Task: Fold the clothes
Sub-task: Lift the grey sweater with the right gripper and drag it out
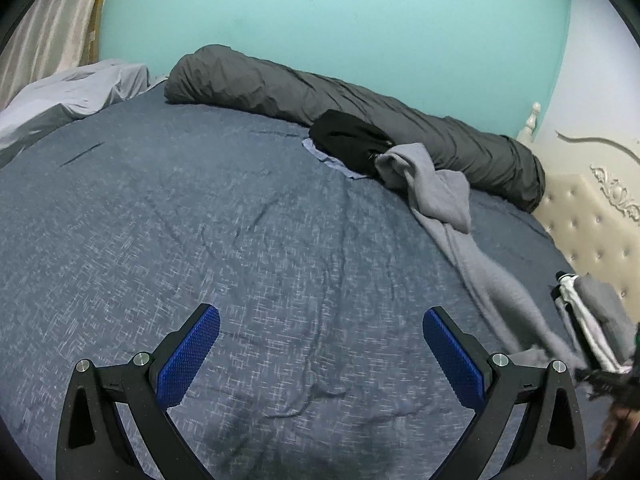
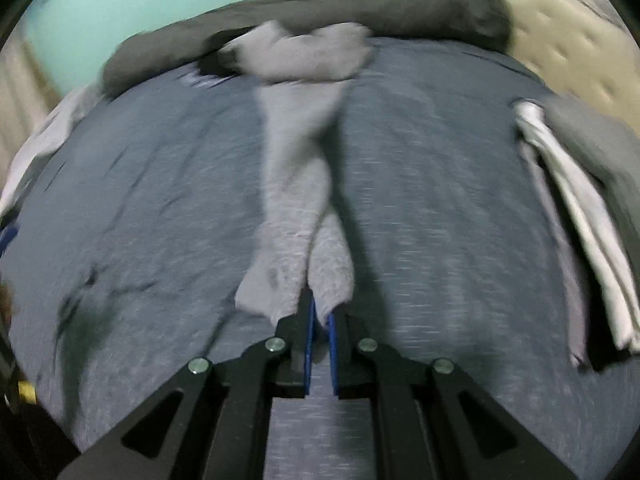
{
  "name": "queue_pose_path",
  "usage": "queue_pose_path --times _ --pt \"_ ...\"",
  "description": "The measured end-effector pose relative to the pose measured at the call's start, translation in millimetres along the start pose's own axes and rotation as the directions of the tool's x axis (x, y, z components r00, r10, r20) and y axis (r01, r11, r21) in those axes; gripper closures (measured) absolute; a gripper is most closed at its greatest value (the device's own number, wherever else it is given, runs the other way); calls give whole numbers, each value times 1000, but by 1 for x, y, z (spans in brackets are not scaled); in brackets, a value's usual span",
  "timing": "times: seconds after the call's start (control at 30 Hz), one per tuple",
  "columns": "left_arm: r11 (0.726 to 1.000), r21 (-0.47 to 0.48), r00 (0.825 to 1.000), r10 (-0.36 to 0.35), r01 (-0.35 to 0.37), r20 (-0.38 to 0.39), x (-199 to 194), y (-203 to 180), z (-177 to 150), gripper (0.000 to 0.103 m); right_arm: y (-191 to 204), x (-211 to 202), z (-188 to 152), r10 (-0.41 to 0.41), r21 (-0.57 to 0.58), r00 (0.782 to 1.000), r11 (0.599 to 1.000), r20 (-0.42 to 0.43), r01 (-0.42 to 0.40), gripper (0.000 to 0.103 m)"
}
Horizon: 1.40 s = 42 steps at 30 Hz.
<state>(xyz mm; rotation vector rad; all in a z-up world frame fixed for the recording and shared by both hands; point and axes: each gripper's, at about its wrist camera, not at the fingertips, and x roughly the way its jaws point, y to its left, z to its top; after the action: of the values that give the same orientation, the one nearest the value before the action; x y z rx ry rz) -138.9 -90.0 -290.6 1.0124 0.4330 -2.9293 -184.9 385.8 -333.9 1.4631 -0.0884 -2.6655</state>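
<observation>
Left wrist: left gripper (image 1: 321, 320) spread wide, empty, over the blue bedspread (image 1: 200, 220). Grey garment (image 1: 448, 200) strung out along the right, by the dark rolled duvet (image 1: 320, 88).

Right wrist: right gripper (image 2: 321, 316) clamped on the grey garment's (image 2: 296, 184) near end. Folded stack (image 2: 580, 208) at right. View blurred.

Ahead of my left gripper (image 1: 321, 354), its jaws spread wide, the blue bedspread (image 1: 200, 220) lies bare, so I have free passage there. To the right a grey garment (image 1: 448, 200) stretches across the bed toward a black garment (image 1: 348, 140), blocking that side. The rolled dark duvet (image 1: 280, 84) walls off the far edge, and folded clothes (image 2: 568, 200) crowd the padded headboard (image 1: 592, 220).
</observation>
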Motion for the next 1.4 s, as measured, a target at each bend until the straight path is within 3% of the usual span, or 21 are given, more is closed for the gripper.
queue_pose_path --times 0.1,0.33,0.47,0.5,0.67,0.9,1.07,1.13,1.2,1.4 --pt "1000 1 1000 12 -11 -13 15 5 -3 0 -10 4 19 -62 68 998 996 29 59 92" --pt "1000 8 999 31 -30 -38 41 14 -6 0 5 23 71 -94 92 989 992 113 84 82" --pt "999 13 998 43 -42 -42 51 17 -5 0 11 39 101 -76 101 986 993 150 61 53" --pt "999 16 998 47 -46 -40 53 17 -5 0 11 45 108 -60 102 986 994 157 44 52" --pt "997 40 997 70 -68 -35 61 20 -4 0 28 99 138 -2 87 996 996 90 -6 42" --pt "995 45 995 89 -87 -48 74 23 -7 0 63 174 167 9 60 999 998 34 -11 41" --pt "993 68 993 101 -97 -56 83 21 -11 0 85 219 173 -69 -30 997 997 -33 68 41" --pt "992 73 993 105 -100 -63 85 21 -12 0 85 222 171 -67 -41 997 997 -29 66 52" --pt "992 73 992 105 -100 -65 86 21 -12 0 82 222 168 -58 -44 998 997 -23 57 84" --pt "992 83 993 102 -98 -51 81 18 -11 0 87 195 160 14 -83 1000 997 14 -12 93"
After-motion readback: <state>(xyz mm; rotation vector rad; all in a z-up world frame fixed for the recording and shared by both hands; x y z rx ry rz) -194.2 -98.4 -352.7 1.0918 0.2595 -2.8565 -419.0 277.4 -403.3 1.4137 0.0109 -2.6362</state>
